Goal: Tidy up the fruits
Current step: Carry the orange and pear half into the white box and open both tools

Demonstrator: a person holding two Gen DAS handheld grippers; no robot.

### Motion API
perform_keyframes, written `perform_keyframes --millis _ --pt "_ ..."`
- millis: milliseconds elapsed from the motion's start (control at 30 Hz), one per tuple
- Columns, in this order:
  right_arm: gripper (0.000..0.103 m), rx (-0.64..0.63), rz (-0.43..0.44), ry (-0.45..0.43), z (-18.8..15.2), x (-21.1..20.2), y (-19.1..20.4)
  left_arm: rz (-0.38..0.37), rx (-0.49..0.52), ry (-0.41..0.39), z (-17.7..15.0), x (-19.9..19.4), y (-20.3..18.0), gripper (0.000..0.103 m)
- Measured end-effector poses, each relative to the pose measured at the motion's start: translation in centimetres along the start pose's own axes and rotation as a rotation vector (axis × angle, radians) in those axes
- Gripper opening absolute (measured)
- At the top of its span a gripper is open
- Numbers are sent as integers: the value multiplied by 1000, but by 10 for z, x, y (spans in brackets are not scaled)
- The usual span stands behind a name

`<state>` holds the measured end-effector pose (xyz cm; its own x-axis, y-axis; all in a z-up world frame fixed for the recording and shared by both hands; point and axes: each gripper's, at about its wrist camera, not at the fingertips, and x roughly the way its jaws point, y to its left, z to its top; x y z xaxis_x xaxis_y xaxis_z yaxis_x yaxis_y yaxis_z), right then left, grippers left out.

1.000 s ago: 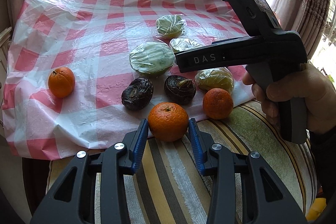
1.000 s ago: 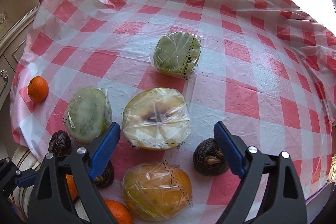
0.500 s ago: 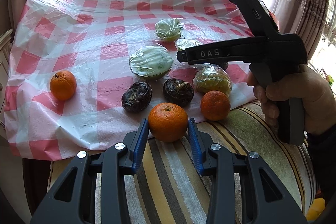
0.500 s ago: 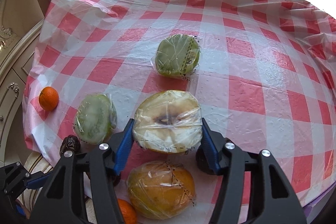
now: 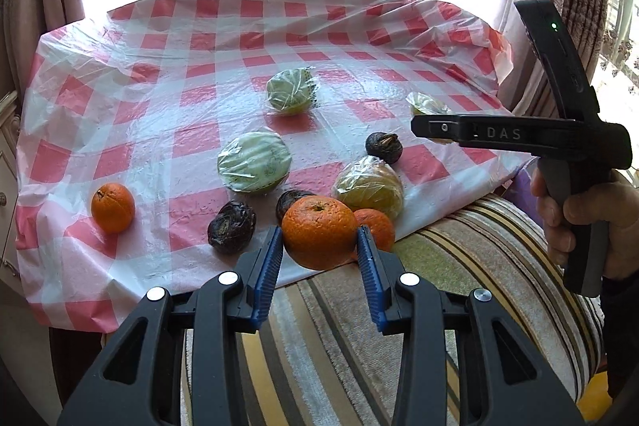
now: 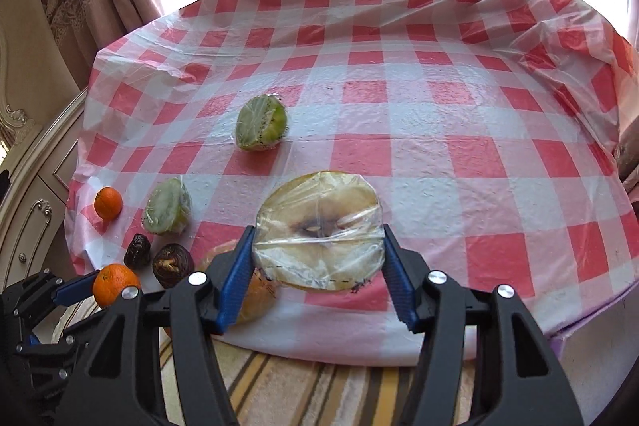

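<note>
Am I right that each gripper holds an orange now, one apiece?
Only half right. The left gripper does hold an orange, but the right gripper is clamped on a wrapped, pale cut fruit half, as the right wrist view shows.

The right tool (image 6: pixel 319 250) is gripping a wrapped fruit half (image 6: pixel 319 226) between its blue pads, above the checked tabletop (image 6: pixel 439 98). At lower left, the left tool (image 6: pixel 100 284) is holding an orange (image 6: pixel 116 284). Two wrapped green halves (image 6: pixel 261 122) (image 6: pixel 167 206) are lying farther back.
</note>
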<state>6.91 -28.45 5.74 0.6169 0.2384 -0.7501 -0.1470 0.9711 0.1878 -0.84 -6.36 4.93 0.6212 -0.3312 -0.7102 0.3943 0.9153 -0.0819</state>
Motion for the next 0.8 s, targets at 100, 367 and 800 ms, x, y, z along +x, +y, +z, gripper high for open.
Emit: perform_keyframes --millis 100,367,800 --pt "60 45 -15 -7 -13 -17 -27 -15 44 1 6 4 -17 36" --pt "60 171 -106 -24 -53 -63 -109 -84 173 1 29 18 -73 36" --pt "60 345 -274 7 -102 -90 -224 -239 451 21 59 59 -216 36"
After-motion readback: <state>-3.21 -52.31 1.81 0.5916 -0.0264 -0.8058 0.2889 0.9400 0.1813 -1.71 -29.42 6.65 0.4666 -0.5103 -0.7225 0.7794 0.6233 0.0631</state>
